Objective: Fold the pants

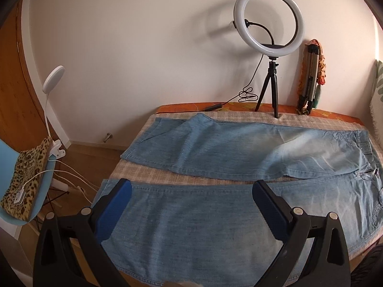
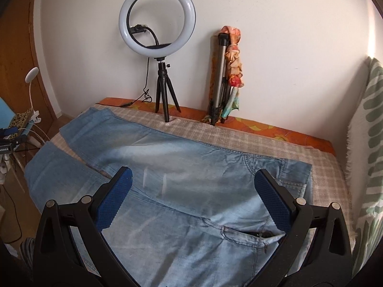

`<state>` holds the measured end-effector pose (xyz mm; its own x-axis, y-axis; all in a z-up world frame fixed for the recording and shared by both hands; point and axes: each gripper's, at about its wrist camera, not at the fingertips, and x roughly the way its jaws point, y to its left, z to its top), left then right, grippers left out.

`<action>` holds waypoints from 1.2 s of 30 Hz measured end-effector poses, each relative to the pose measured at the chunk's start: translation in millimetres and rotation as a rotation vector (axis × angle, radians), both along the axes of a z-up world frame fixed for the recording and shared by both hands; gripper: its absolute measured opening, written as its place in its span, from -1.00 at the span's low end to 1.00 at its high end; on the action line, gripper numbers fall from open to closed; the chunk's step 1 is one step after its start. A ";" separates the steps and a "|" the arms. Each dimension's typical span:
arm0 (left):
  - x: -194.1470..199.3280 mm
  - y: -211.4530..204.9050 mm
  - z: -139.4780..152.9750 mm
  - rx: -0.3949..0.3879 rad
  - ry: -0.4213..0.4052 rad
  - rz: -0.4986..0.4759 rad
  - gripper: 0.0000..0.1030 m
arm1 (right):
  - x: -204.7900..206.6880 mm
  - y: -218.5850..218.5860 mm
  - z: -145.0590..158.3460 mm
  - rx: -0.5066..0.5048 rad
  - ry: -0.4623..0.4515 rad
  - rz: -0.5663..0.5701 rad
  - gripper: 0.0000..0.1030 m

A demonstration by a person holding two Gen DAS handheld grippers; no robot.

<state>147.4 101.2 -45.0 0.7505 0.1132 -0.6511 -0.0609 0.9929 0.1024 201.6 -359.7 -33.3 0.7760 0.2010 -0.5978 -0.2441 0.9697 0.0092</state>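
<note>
Pale blue denim pants [image 1: 215, 148] lie spread flat for folding; my left gripper [image 1: 191, 189] and right gripper [image 2: 192, 179] hover released, empty

The pants [image 1: 215, 157] lie spread across the table [image 1: 143, 172], filling mid-frame, legs toward the left and waist at right. Behind them, at upper centre, the ring light [image 1: 269, 21] stands against the wall, a folded tripod [image 1: 308, 79] just right of it. A chair [image 1: 21, 191] sits at far left.
</note>
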 end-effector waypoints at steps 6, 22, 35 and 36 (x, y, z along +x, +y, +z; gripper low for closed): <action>66.2 27.7 -12.0 -0.054 0.102 0.036 0.97 | 87.5 29.3 -25.7 -0.027 0.088 0.122 1.00; 280.4 118.6 -70.7 -0.214 0.301 0.250 0.70 | 265.7 72.0 -136.2 -0.120 0.313 0.277 0.75; 390.9 155.9 -146.0 -0.450 0.356 0.436 0.32 | 297.2 81.3 -174.6 -0.188 0.361 0.358 0.75; 396.2 155.3 -151.0 -0.453 0.356 0.447 0.32 | 299.1 82.3 -176.9 -0.195 0.363 0.360 0.75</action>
